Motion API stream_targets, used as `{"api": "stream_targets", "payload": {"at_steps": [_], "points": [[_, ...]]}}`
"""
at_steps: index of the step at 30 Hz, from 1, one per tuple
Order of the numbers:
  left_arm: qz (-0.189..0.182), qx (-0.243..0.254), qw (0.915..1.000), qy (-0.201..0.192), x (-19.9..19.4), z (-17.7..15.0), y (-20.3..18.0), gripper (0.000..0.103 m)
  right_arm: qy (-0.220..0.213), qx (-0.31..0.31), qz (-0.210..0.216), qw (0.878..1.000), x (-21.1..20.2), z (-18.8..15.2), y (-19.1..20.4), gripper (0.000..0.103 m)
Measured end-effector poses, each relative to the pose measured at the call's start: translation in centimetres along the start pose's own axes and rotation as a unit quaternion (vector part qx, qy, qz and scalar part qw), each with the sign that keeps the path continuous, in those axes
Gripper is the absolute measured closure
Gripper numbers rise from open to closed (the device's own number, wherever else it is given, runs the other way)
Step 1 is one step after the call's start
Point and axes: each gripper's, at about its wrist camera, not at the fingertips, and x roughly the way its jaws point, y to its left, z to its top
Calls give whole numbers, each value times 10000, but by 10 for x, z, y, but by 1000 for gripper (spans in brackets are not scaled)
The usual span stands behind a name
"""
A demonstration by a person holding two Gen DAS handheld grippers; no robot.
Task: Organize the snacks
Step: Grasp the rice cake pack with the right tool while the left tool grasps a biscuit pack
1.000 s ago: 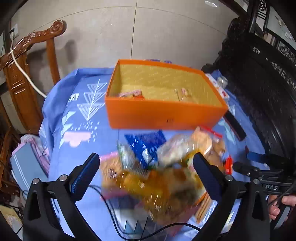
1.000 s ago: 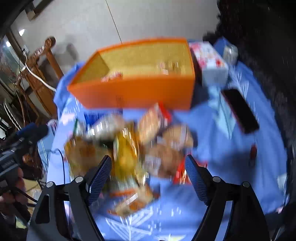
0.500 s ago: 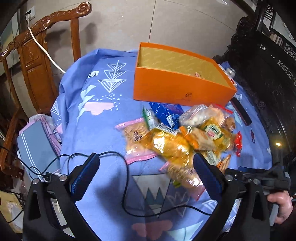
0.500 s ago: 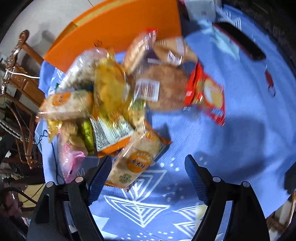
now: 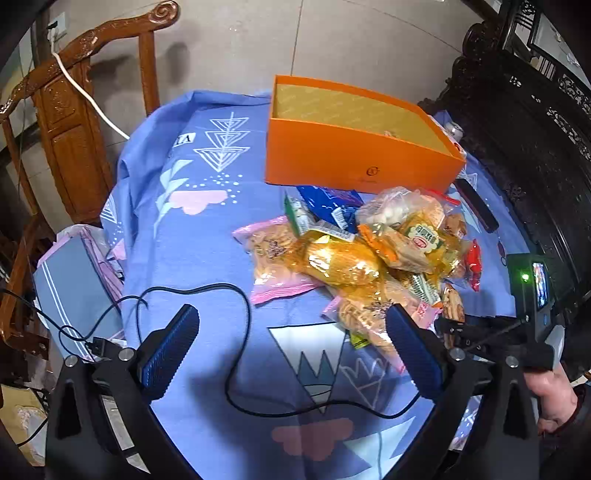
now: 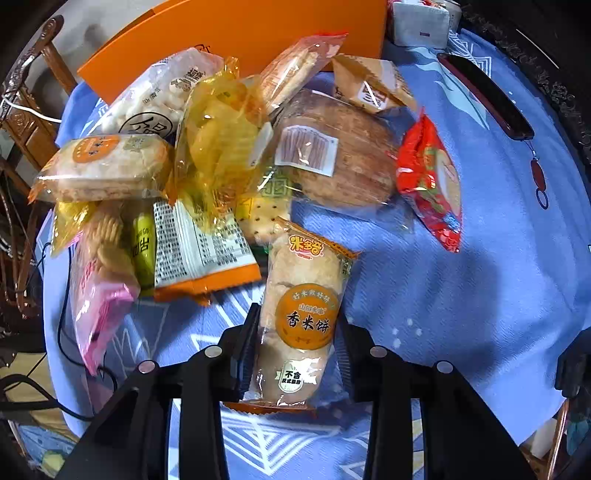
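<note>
A heap of snack packets (image 5: 369, 254) lies on the blue patterned cloth (image 5: 207, 236) in front of an open orange box (image 5: 362, 158). In the right wrist view my right gripper (image 6: 297, 317) straddles a clear rice cracker packet (image 6: 303, 291) with an orange round label at the near edge of the heap. Its jaws are closing, and the pads touch the packet's two sides. The orange box (image 6: 236, 33) stands behind the heap. My left gripper (image 5: 291, 343) hovers open over bare cloth to the left of the heap, with nothing between its fingers.
A black cable (image 5: 236, 332) loops over the cloth under the left gripper. A dark phone (image 6: 487, 96) and a white carton (image 6: 417, 18) lie right of the box. A wooden chair (image 5: 74, 110) stands at the left, dark carved furniture (image 5: 535, 129) at the right.
My right gripper has dropped onto the near end of the heap and narrowed from wide open around the rice cracker packet. The left gripper has drawn back from the heap, staying open.
</note>
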Motion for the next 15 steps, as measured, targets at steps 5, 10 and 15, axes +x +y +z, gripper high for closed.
{"api": "stream_targets", "payload": {"at_steps": [5, 10, 15], "points": [[-189, 418, 9988, -151, 11, 10, -27, 4, -166, -122, -71, 9998, -17, -8, -11, 66], [-550, 1885, 9794, -474, 29, 25, -73, 4, -218, -103, -26, 9997, -27, -4, -29, 66], [-936, 3003, 9483, -415, 55, 42, -102, 4, -251, 0, -4, 9997, -40, -8, -55, 66]]}}
